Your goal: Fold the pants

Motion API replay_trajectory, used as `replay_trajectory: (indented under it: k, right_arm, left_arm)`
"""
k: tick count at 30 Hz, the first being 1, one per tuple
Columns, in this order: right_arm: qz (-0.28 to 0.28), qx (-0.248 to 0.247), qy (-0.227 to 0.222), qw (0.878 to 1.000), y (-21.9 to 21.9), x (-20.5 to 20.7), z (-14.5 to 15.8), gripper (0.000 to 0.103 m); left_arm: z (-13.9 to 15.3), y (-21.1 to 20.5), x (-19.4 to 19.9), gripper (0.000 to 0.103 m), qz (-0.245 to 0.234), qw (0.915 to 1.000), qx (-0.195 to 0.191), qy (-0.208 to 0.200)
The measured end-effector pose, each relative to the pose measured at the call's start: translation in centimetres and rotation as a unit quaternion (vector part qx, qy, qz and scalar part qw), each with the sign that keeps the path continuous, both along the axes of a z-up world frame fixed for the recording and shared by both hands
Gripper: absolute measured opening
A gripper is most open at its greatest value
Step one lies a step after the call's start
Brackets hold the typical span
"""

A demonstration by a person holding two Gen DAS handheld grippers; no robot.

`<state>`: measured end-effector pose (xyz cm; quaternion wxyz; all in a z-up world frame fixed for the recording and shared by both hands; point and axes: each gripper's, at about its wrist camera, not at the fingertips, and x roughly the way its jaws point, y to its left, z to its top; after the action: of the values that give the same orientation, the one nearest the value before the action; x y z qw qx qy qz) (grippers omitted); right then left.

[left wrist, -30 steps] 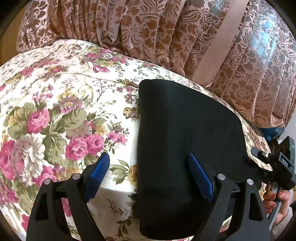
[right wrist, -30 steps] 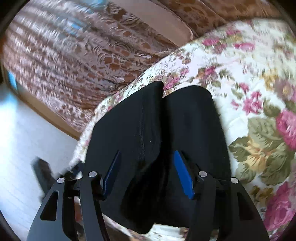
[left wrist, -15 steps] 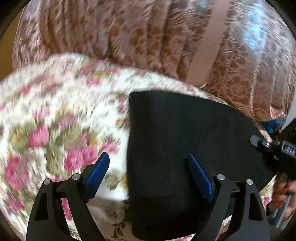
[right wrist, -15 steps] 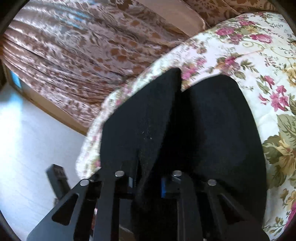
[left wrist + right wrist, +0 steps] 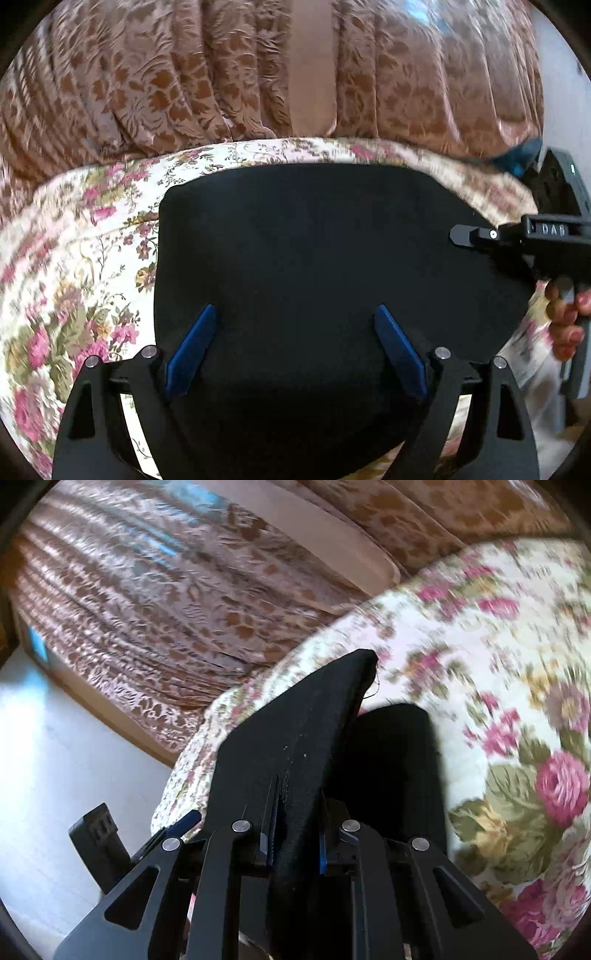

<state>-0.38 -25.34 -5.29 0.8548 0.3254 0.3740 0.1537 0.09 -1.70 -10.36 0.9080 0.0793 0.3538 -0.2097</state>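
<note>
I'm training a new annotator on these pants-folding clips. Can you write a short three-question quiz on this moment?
1. True or false: the right gripper is shut on a raised fold of the black pants.
2. How do the left gripper's jaws stand? A) spread wide above the pants B) pinched on the fabric C) out of view
3. What pattern does the bedspread under the pants carry?

Key: 1 true; its jaws have just been closing with the fabric between them. 2 A. 3 floral, pink roses with green leaves.

pants [image 5: 314, 258]: black | bedspread [image 5: 85, 266]: pink-rose floral | curtain [image 5: 166, 74]: brown leaf-patterned
</note>
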Motion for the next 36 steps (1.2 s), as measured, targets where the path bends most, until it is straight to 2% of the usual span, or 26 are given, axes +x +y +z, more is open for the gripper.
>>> replay_trajectory:
  k: [2, 4, 8, 12, 13, 17, 19, 21, 23, 25, 28, 33, 36]
  right_arm:
    - [-0.007, 0.003, 0.019, 1.0, -0.4, 0.0, -1.4, 0.015]
    - [-0.013, 0.0, 0.033, 0.999, -0.4, 0.0, -3.1, 0.015]
    - [-0.022, 0.014, 0.017, 1.0, -0.7, -0.5, -4.8, 0.015]
    - [-0.023, -0.022, 0.022, 0.999, 0.0, -0.6, -3.7, 0.017]
    - [-0.026, -0.036, 0.026, 0.999, 0.1, -0.7, -3.2, 0.022]
    - [-0.066, -0.136, 0.005, 0.989, -0.2, -1.7, 0.7, 0.025]
    - [-0.072, -0.154, -0.017, 0.985, -0.3, -1.7, 2.4, 0.025]
    - [-0.053, -0.163, -0.035, 0.985, 0.2, -0.8, 4.1, 0.025]
    - [-0.035, -0.174, -0.039, 0.983, 0.9, 0.4, 4.9, 0.025]
    - [-0.007, -0.19, -0.025, 0.982, 2.3, 2.4, 5.1, 0.025]
    - [0.023, -0.214, -0.011, 0.976, 4.5, 5.1, 4.5, 0.025]
    - [0.036, -0.269, 0.032, 0.962, 6.0, 7.9, 1.7, 0.025]
    - [0.033, -0.263, 0.042, 0.963, 5.4, 8.6, -0.2, 0.025]
  left_arm:
    - [-0.8, 0.0, -0.2, 0.089, -0.005, 0.9999, 0.007, -0.01]
    - [-1.0, 0.4, -0.2, 0.089, -0.004, 0.9999, -0.008, -0.009]
    - [-0.5, 0.8, -0.4, 0.09, -0.009, 0.9998, -0.015, -0.007]
    - [1.2, 2.1, 0.1, 0.094, 0.005, 0.9995, -0.027, 0.012]
    - [1.8, 2.7, 0.3, 0.094, 0.014, 0.9992, -0.035, 0.01]
    - [4.5, 4.5, 2.9, 0.093, 0.036, 0.9968, -0.07, 0.012]
    - [5.2, 4.3, 4.3, 0.085, 0.041, 0.9974, -0.06, 0.008]
    - [5.6, 3.4, 6.3, 0.084, 0.035, 0.9982, -0.045, 0.017]
    - [5.2, 2.8, 8.2, 0.084, 0.037, 0.998, -0.037, 0.037]
    - [4.6, 2.2, 9.7, 0.084, 0.034, 0.9974, -0.032, 0.055]
    - [2.8, 1.2, 11.6, 0.085, 0.044, 0.9969, 0.009, 0.064]
    - [-0.4, 0.6, 13.3, 0.093, 0.047, 0.9957, 0.037, 0.071]
    - [-1.6, 0.7, 14.3, 0.095, 0.057, 0.9946, 0.026, 0.083]
